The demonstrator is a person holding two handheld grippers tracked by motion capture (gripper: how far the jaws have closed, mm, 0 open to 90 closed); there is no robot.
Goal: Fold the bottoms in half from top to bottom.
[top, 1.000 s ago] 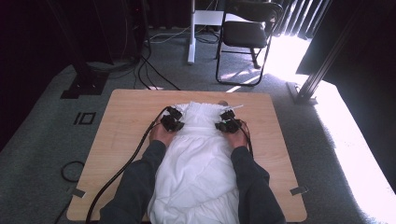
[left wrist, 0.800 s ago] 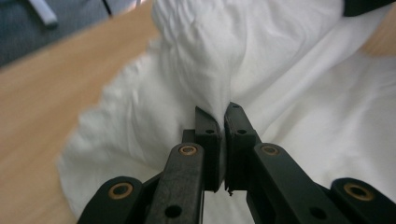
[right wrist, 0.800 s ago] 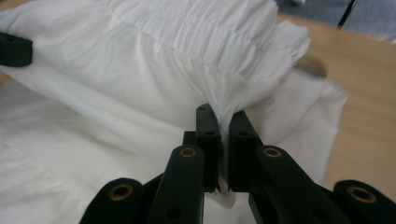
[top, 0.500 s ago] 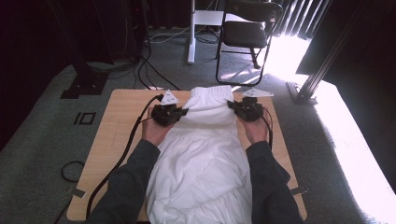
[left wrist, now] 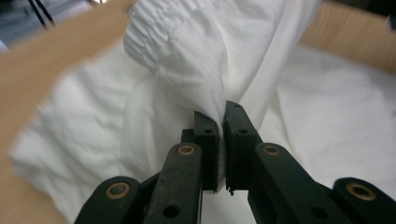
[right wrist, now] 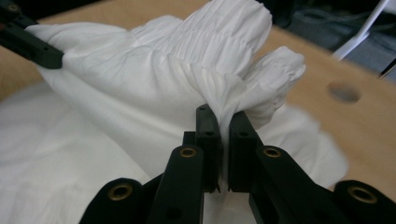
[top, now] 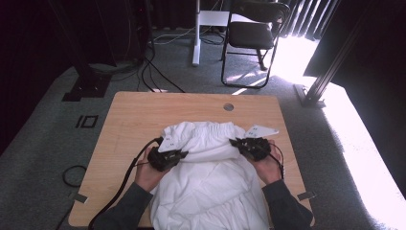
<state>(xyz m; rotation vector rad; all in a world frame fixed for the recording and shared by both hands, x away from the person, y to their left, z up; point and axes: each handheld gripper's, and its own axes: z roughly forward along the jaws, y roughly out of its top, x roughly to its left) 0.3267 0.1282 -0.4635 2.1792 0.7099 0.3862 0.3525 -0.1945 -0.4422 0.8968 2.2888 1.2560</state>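
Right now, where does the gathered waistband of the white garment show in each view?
High view: waistband at the garment's far edge, mid-table, between the left gripper and right gripper.
Left gripper view: top, left of middle, above the jaws.
Right gripper view: top, right of middle.
Shared landmark: the wooden table.
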